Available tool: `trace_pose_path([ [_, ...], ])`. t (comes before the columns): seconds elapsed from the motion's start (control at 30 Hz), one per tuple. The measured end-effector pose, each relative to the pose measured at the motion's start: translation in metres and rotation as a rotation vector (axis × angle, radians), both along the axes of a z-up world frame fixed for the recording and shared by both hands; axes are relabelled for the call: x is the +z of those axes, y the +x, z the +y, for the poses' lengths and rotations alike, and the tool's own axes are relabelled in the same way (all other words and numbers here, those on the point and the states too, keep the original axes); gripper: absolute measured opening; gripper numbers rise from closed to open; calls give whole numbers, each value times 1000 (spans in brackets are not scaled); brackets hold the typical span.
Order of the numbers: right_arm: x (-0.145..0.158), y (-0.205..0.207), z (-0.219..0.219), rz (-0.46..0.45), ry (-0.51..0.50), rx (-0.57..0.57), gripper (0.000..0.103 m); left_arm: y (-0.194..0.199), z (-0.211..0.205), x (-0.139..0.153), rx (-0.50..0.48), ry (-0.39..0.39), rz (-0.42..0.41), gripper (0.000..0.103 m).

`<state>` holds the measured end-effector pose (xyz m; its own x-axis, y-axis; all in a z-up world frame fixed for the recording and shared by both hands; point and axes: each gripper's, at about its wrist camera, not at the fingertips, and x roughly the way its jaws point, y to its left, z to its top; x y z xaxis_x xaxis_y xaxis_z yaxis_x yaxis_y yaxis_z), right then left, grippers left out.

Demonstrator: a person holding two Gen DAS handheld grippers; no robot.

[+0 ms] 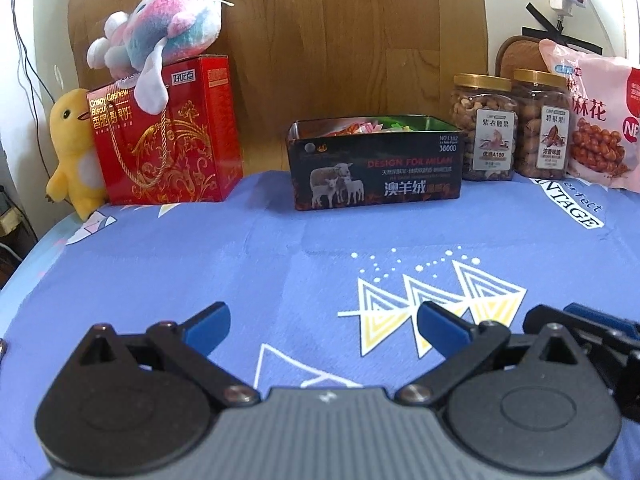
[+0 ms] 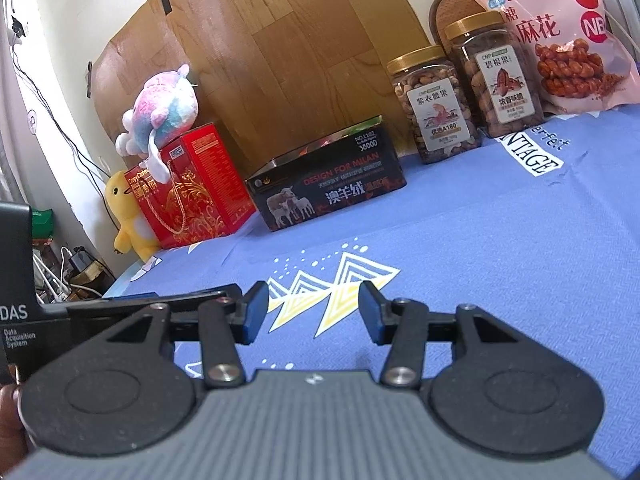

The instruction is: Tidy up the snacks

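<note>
An open black tin point(image 1: 376, 176) with sheep on its side stands at the back of the blue cloth; wrapped snacks point(image 1: 360, 127) show inside it. It also shows in the right wrist view point(image 2: 332, 184). Two gold-lidded nut jars point(image 1: 486, 128) point(image 1: 542, 126) stand right of it, with a pink bag of twisted snacks point(image 1: 596, 116) beside them. A red biscuit box point(image 1: 168, 132) stands at the left. My left gripper point(image 1: 324, 330) is open and empty, low over the cloth. My right gripper point(image 2: 312, 312) is open and empty beside it.
A pastel plush point(image 1: 160, 36) lies on the red box and a yellow duck plush point(image 1: 72, 152) leans beside it. A wood-pattern board point(image 1: 320, 40) backs the table. The blue cloth point(image 1: 280, 260) carries triangle prints. Cables hang at the far left edge.
</note>
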<state>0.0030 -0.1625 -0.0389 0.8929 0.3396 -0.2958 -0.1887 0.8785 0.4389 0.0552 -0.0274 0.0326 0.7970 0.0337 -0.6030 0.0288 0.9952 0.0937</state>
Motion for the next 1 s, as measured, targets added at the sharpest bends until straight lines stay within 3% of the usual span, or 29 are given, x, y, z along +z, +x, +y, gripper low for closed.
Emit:
trace_pose_path([
  [0.53, 2, -2, 1, 0, 2, 8, 54, 5, 13, -8, 27, -35, 83, 103],
  [1.0, -1, 0, 1, 9, 1, 16, 54, 8, 19, -13, 46, -42, 101, 103],
])
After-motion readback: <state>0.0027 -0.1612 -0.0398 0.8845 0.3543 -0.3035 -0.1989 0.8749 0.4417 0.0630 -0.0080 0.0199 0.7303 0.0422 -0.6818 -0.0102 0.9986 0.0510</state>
